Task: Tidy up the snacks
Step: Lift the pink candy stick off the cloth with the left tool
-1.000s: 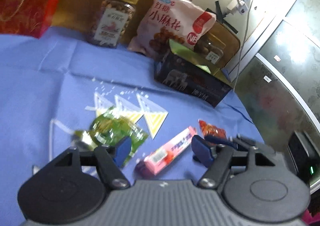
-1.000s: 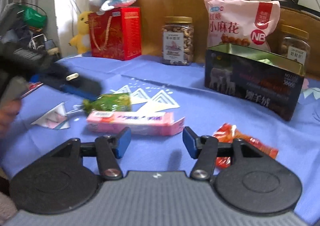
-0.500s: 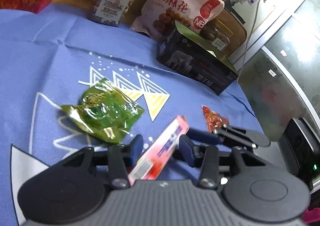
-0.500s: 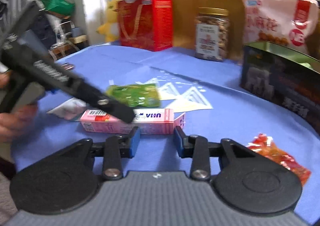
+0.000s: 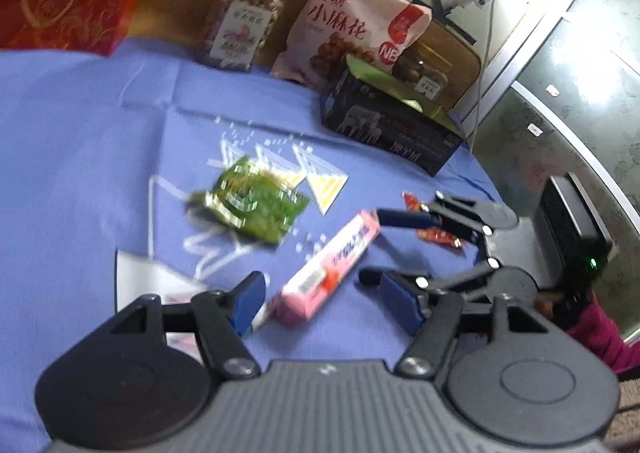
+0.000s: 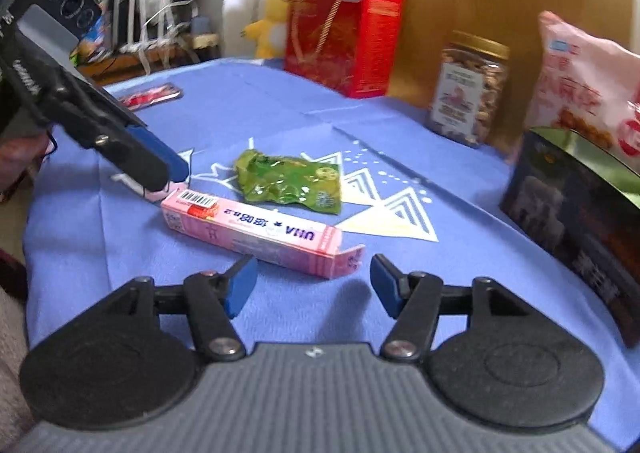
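Blurring green packet (image 5: 252,205); right claw (image 5: 370,247) partly hiding red candy (image 5: 440,235).

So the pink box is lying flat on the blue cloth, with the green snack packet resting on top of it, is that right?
Not quite. The pink box does lie flat on the blue cloth, but the green snack packet is not on top of it: it lies on the cloth beside the box, just behind it. The right wrist view shows this.
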Demonstrator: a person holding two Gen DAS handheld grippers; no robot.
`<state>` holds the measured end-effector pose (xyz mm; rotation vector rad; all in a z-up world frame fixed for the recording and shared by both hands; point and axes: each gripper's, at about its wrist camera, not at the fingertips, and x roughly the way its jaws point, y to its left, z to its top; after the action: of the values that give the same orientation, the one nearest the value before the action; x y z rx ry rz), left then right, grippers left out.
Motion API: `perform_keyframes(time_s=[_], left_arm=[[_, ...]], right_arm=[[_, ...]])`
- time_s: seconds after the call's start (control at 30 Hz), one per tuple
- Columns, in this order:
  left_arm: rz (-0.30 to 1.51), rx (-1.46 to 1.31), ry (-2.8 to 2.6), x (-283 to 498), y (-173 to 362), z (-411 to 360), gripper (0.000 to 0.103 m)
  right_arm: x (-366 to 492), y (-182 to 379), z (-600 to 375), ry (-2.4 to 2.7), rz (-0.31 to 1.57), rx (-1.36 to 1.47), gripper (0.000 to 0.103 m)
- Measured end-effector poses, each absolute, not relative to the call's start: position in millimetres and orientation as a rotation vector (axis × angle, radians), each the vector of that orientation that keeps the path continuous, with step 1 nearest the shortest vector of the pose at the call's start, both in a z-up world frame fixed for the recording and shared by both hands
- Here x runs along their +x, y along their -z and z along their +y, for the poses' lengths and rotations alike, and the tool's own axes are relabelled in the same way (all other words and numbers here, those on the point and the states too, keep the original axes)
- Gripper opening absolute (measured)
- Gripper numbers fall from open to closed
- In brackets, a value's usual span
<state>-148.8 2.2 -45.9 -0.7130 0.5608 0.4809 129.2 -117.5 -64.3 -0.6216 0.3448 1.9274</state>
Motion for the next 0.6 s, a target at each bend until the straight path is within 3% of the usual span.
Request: perform_keyframes(time_s=[0.23,0.6], left_arm=[[0.568,-0.761,-0.525,-142,61,5,0.061],[0.540,-0.762,-0.561,-138,62,8,0.061]], right_arm=[[125,67,-109,-1.992,0.352,-0.626,0.064],[114,66,-138,-1.914,0.403,-0.564,0.043]])
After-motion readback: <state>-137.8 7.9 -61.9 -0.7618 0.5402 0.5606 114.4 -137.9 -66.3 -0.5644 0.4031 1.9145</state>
